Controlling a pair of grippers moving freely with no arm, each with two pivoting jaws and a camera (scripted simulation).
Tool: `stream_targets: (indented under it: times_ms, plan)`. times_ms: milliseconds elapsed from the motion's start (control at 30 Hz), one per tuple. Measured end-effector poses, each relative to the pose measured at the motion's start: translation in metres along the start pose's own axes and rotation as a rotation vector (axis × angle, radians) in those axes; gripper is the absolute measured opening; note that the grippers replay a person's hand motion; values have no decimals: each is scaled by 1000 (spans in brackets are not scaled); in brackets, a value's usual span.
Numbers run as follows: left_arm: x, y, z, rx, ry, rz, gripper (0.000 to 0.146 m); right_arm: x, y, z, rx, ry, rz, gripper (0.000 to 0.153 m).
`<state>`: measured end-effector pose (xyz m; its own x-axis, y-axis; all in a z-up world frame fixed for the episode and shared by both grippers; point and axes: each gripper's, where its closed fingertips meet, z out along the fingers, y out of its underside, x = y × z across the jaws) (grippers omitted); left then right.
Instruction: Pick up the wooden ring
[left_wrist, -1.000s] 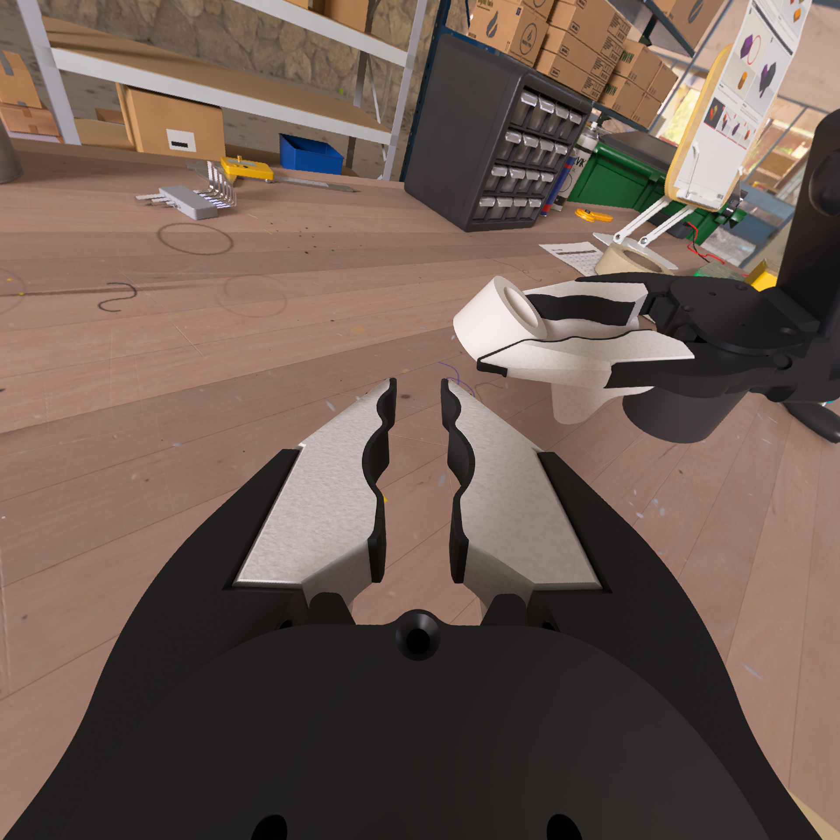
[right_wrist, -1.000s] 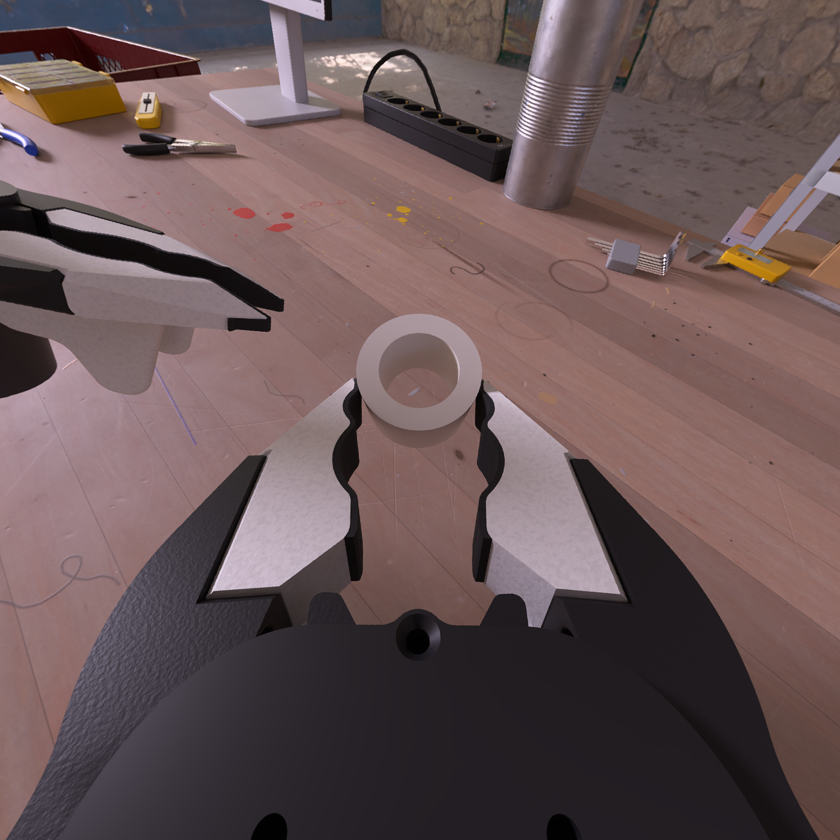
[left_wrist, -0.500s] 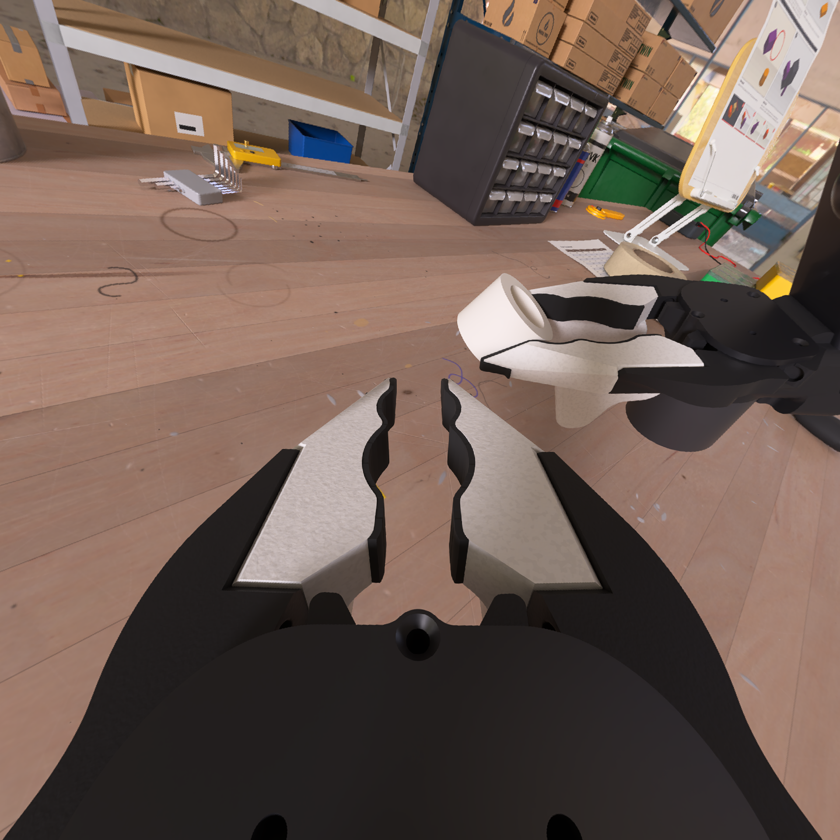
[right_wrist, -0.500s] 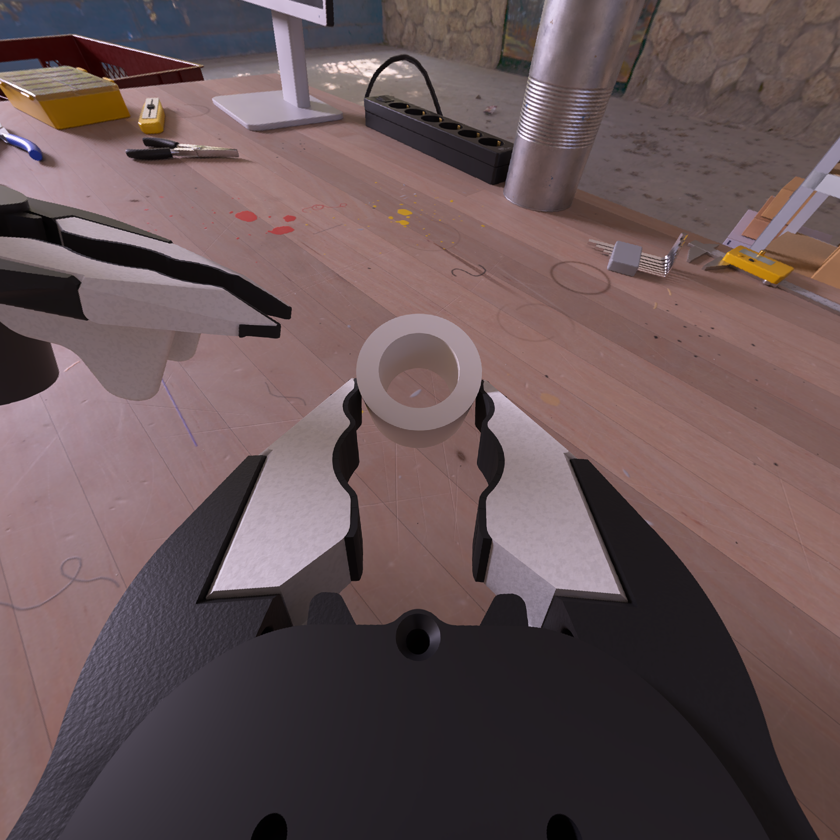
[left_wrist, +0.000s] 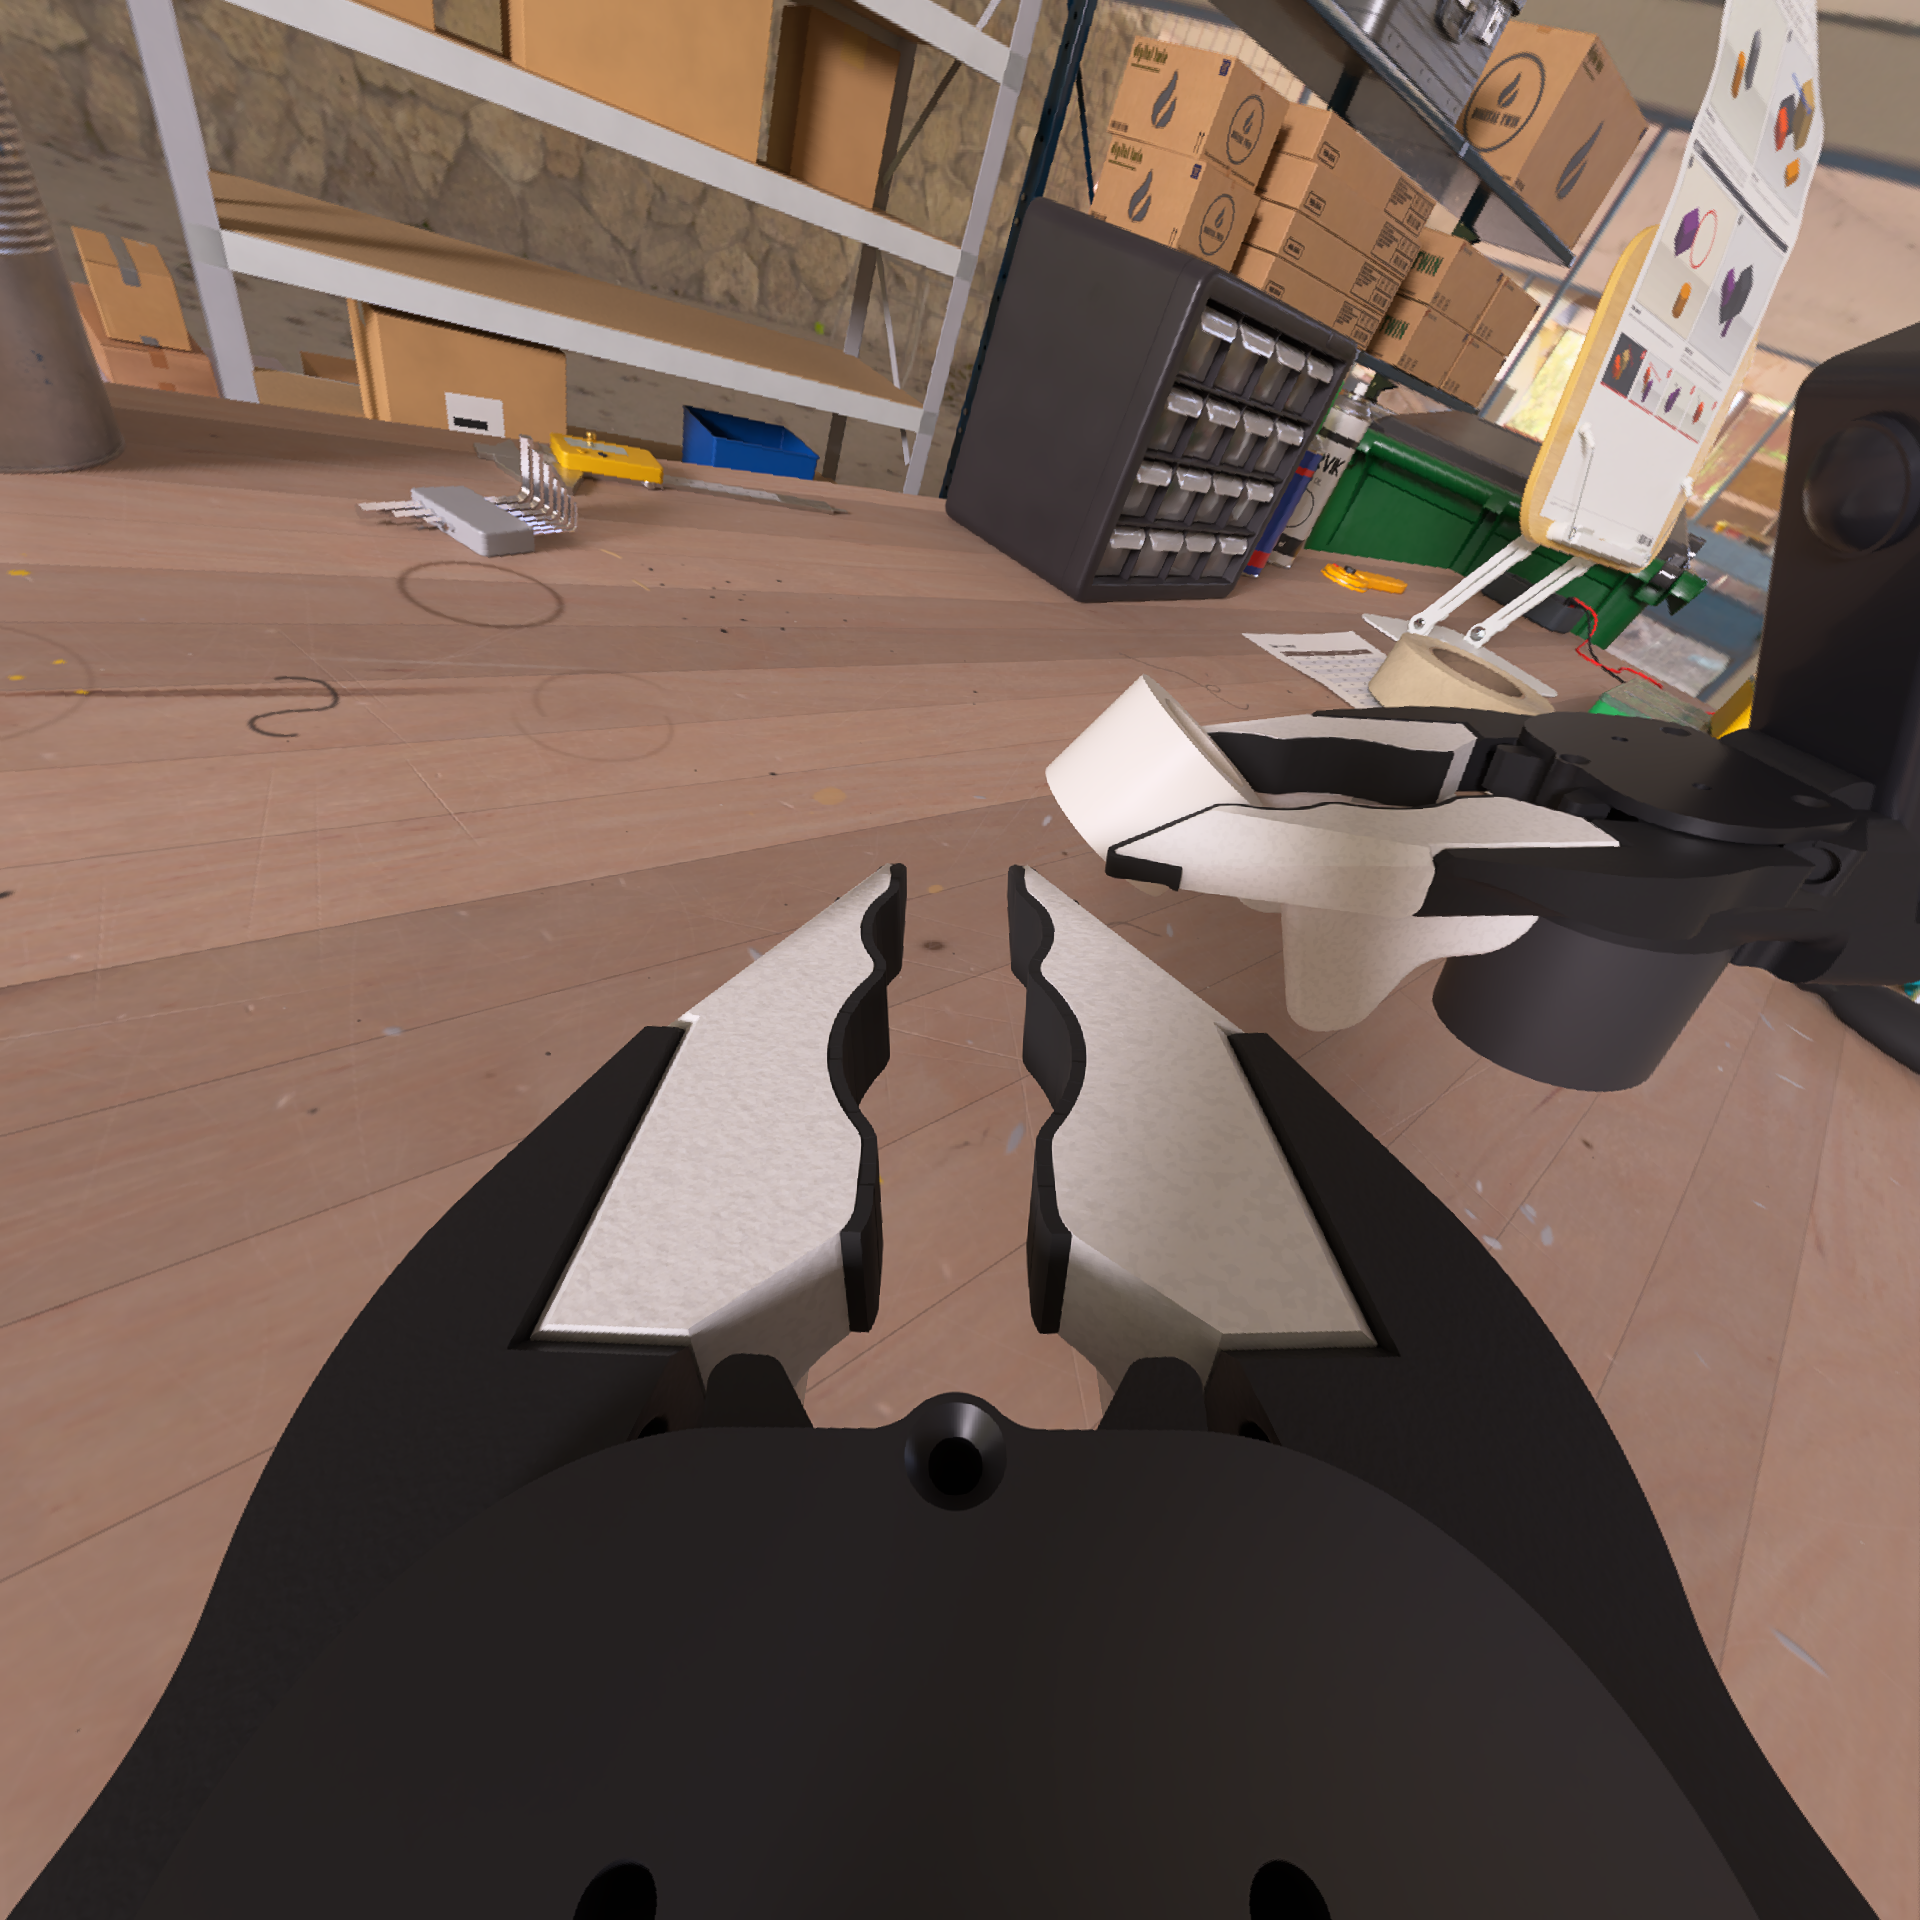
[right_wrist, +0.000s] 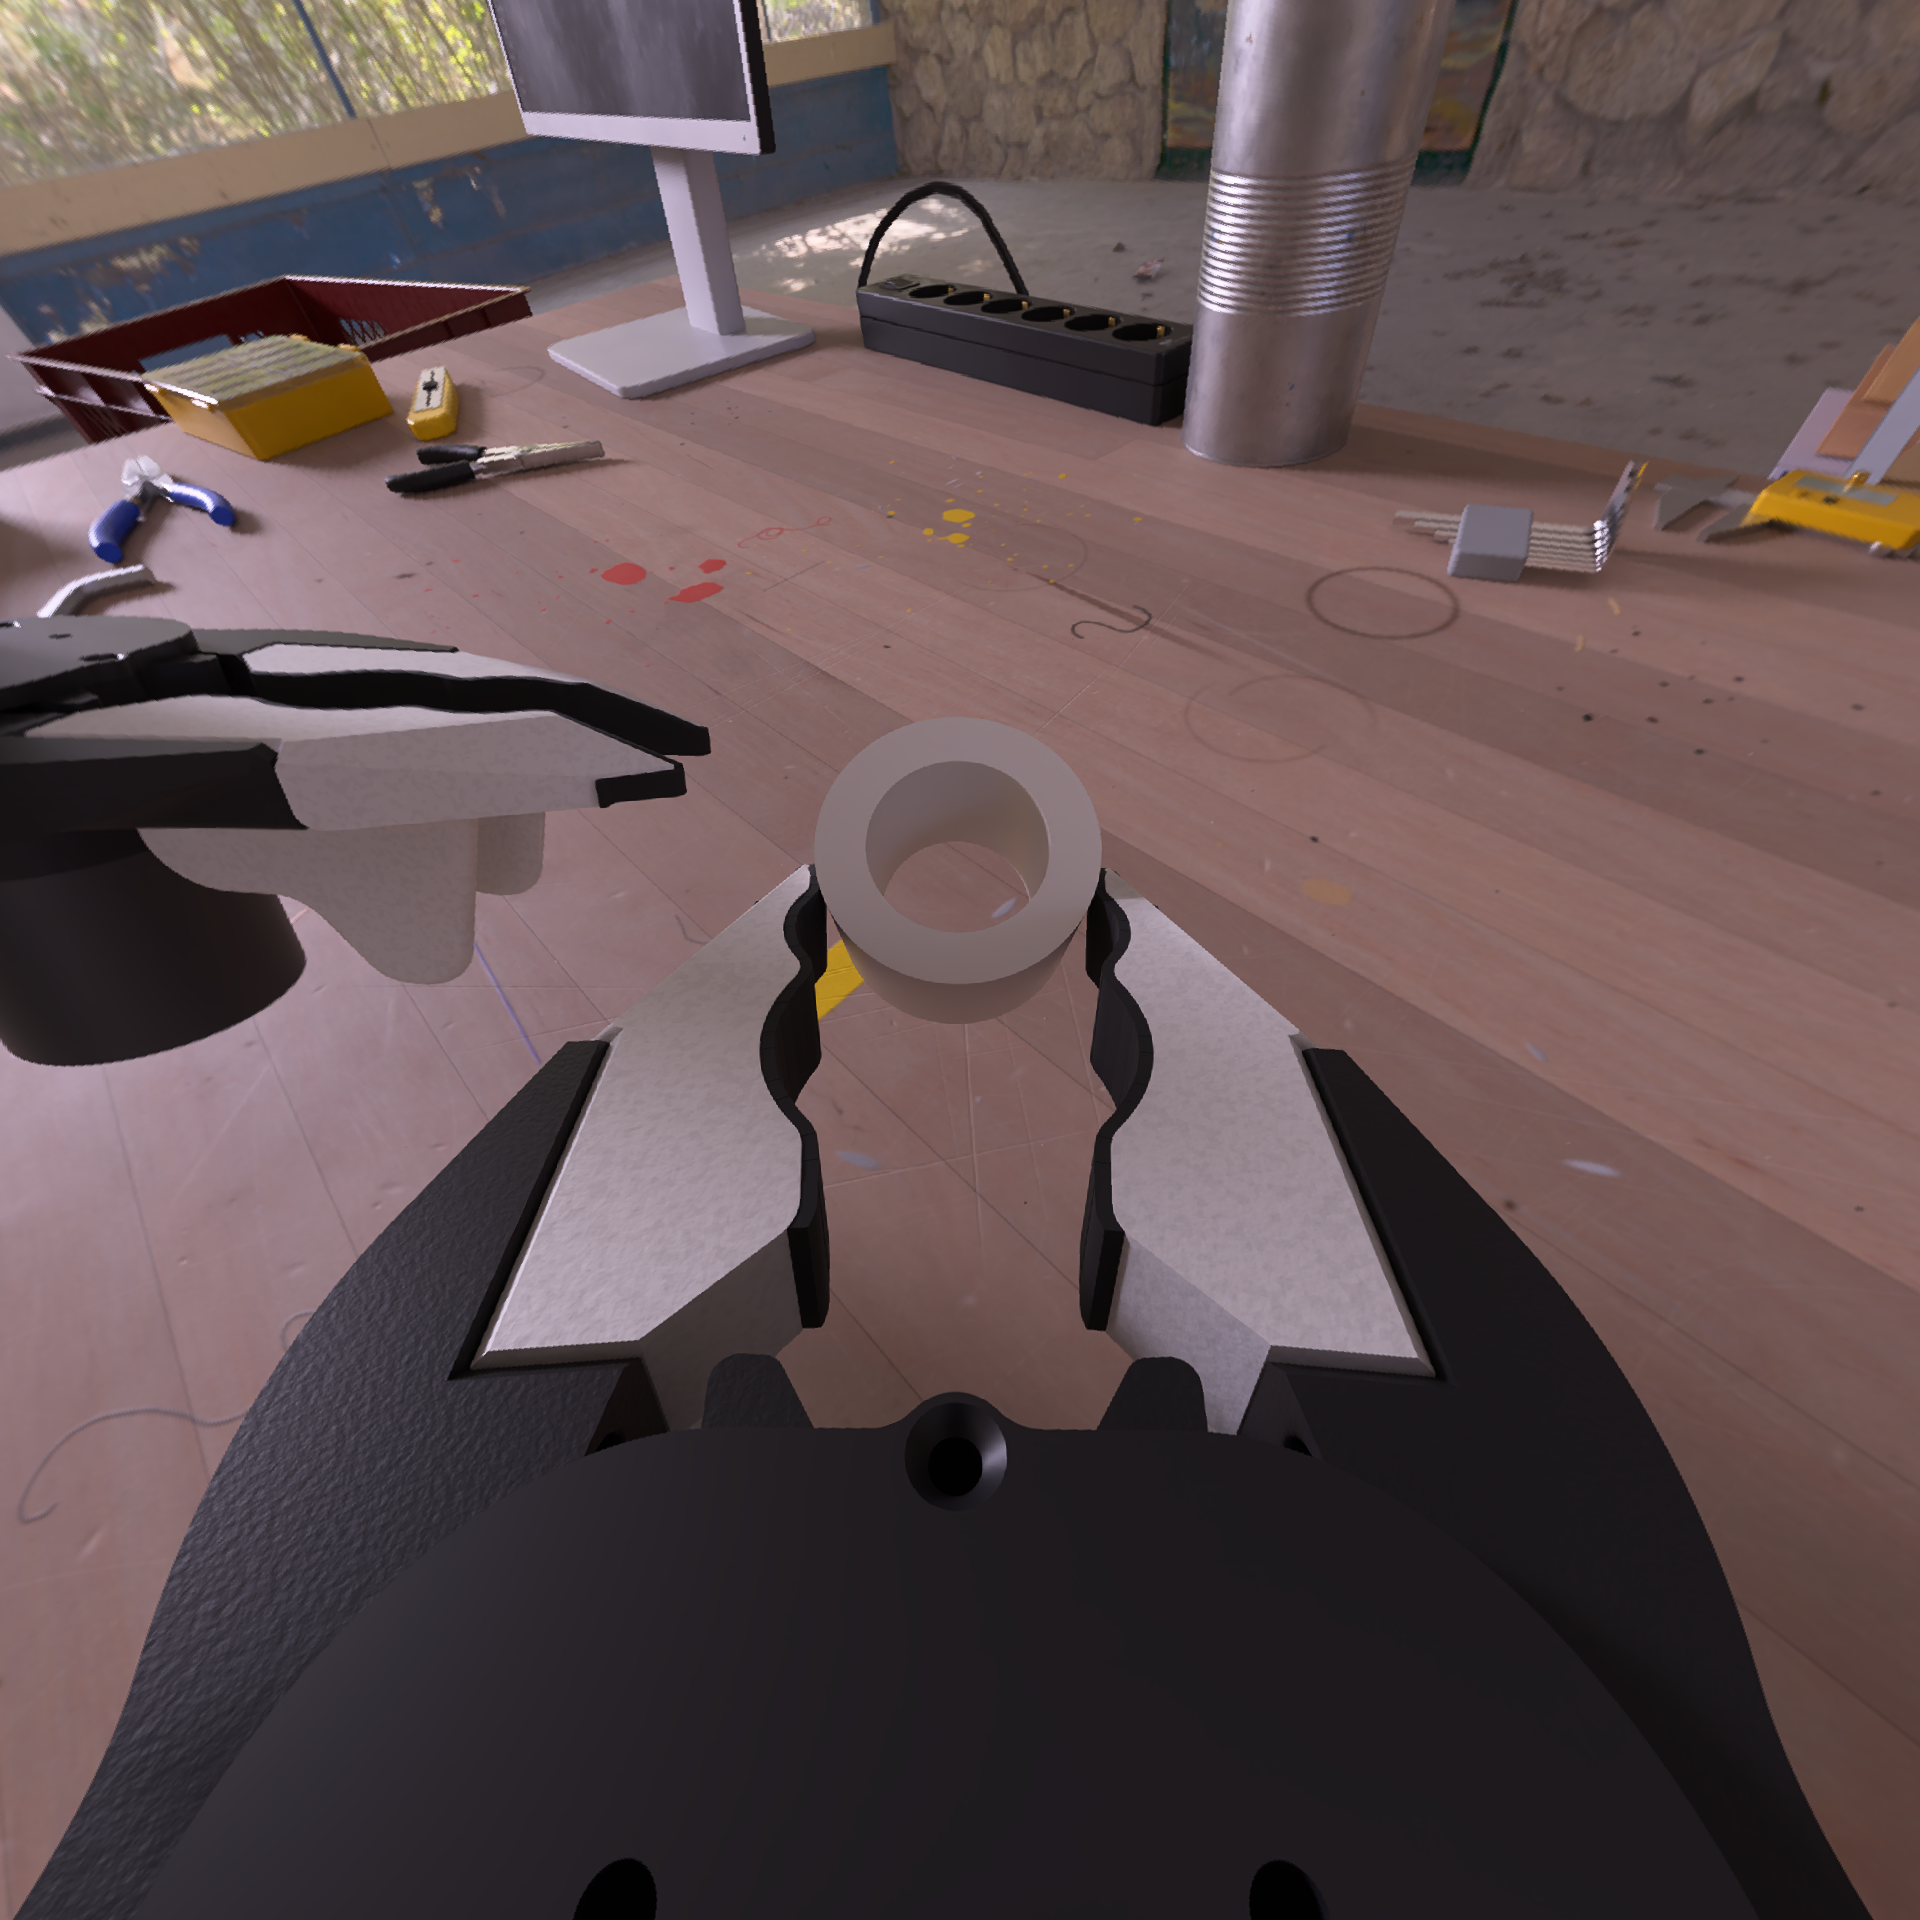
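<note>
because the task is only to lift it, the wooden ring (right_wrist: 956, 883) is pinched at its outer wall between the tips of the right tongs (right_wrist: 956, 914), clear of the desk (right_wrist: 1455, 935) with bare boards showing beneath it and through its hole. the grip sits far out at the fingertips, so i judge the hold to be shallow, and a tilt or jolt could let the ring slip. the pick-up itself looks essentially done.

the left tongs (left_wrist: 956, 883) hold nothing; their jaws stand a narrow gap apart, and they hover just beside the ring, on its left in the right wrist view, probably waiting with no part to play.

the ring is pale and thick-walled, short along its axis. that axis runs roughly upright but leans back toward the right tongs' camera, so the hole faces up and slightly toward it. seen from the left wrist view, the ring (left_wrist: 1138, 774) shows mostly its outer wall, the hole turned away to the right.
</note>
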<state>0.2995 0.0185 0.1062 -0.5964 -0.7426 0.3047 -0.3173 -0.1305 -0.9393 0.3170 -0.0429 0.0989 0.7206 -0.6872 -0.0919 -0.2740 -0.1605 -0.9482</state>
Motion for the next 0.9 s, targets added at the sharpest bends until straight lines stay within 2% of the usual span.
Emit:
stream_targets:
  times_ms: [300, 500, 667, 900]
  plan:
    - [-2, -2, 2, -8, -17, 16, 19, 2, -2, 2, 6, 12, -8, 50]
    - [8, -14, -4, 8, -47, 229, 19, 0, -13, -2, 75, -6, -104, 50]
    - [18, -4, -1, -43, -61, 485, 19, 3, 6, -7, -90, -107, -39, 50]
    - [22, 15, 7, -107, -61, 595, 19, 8, 31, -9, -228, -213, 97, 50]
